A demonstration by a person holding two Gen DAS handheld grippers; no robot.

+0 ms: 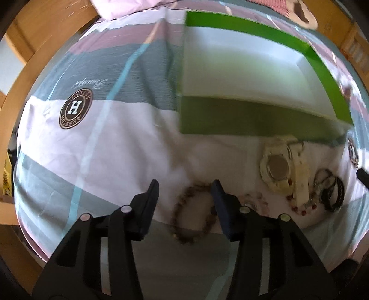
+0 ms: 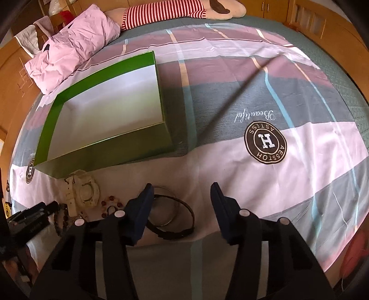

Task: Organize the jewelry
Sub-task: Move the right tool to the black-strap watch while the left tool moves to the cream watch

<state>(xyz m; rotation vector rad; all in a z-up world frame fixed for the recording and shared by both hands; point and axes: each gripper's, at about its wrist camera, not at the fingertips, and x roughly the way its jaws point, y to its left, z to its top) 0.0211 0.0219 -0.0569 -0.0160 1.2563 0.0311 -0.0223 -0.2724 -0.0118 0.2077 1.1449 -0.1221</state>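
An open green box (image 1: 242, 115) with a white inside (image 2: 110, 108) lies on the bed, empty. In front of it lie a cream watch (image 1: 279, 166) (image 2: 83, 191), a red bead bracelet (image 1: 302, 207) (image 2: 110, 200), black bangles (image 1: 332, 189) (image 2: 175, 217) and a brown bead bracelet (image 1: 191, 214). My left gripper (image 1: 185, 184) is open, just above the brown bead bracelet, which lies between its fingers. My right gripper (image 2: 182, 187) is open above the black bangles, its left finger over them. The left gripper also shows in the right wrist view (image 2: 32, 217).
The striped bedspread (image 2: 253, 180) carries round brown logos (image 2: 265, 143) (image 1: 75, 110). A pink pillow (image 2: 71, 46) and a striped plush toy (image 2: 180, 11) lie at the bed's head. A wooden bed frame (image 2: 334, 34) surrounds it.
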